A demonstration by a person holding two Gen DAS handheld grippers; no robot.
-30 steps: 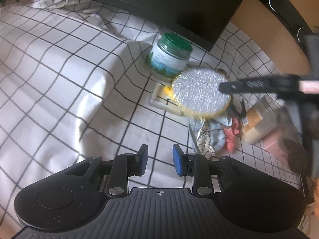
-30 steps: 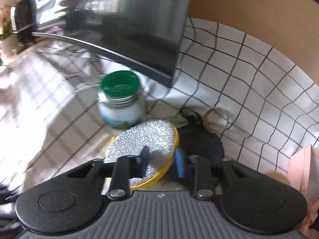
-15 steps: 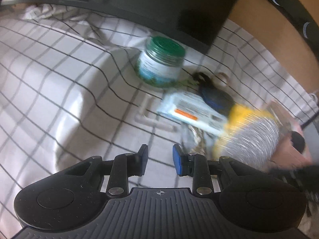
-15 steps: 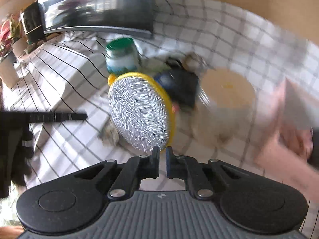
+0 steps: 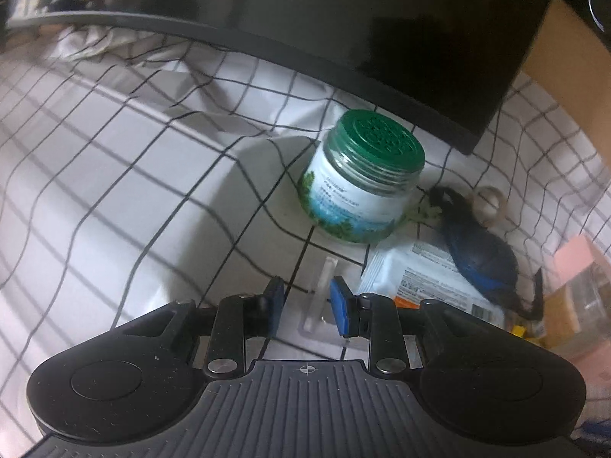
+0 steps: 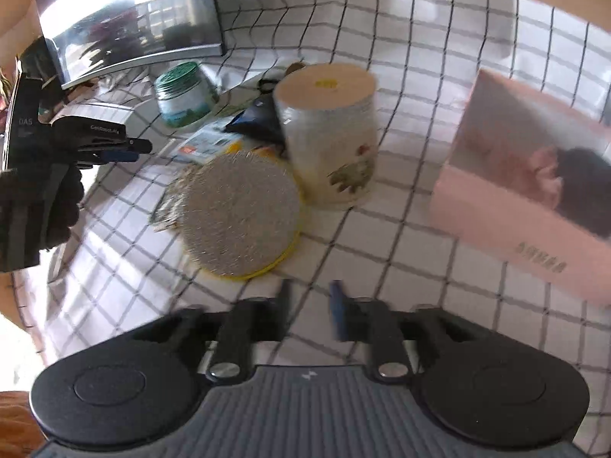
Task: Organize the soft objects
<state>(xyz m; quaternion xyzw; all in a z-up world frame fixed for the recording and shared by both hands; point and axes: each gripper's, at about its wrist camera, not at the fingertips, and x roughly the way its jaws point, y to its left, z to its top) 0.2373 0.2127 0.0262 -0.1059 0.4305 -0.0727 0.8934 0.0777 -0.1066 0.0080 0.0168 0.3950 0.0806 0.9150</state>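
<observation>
A round silver scouring pad with a yellow rim [image 6: 238, 215] lies flat on the checked cloth, partly over a patterned cloth piece [image 6: 173, 198]. My right gripper [image 6: 308, 307] is open and empty, just behind and to the right of the pad. My left gripper [image 5: 307, 307] is open and empty, above a clear plastic blister pack [image 5: 319, 305]; it also shows at the left of the right wrist view [image 6: 133, 150]. A dark blue soft pouch [image 5: 479, 255] lies beside a white wet-wipe packet [image 5: 424, 280].
A green-lidded jar [image 5: 362, 198] stands before a dark monitor [image 5: 343, 30]. A cream canister [image 6: 328, 133] stands right of the pad, a pink box [image 6: 534, 191] further right. A tape ring [image 5: 490, 200] lies behind the pouch.
My right gripper let go of the silver pad, which now lies flat beside the canister, and opened and drew back. My left gripper moved closer to the jar.
</observation>
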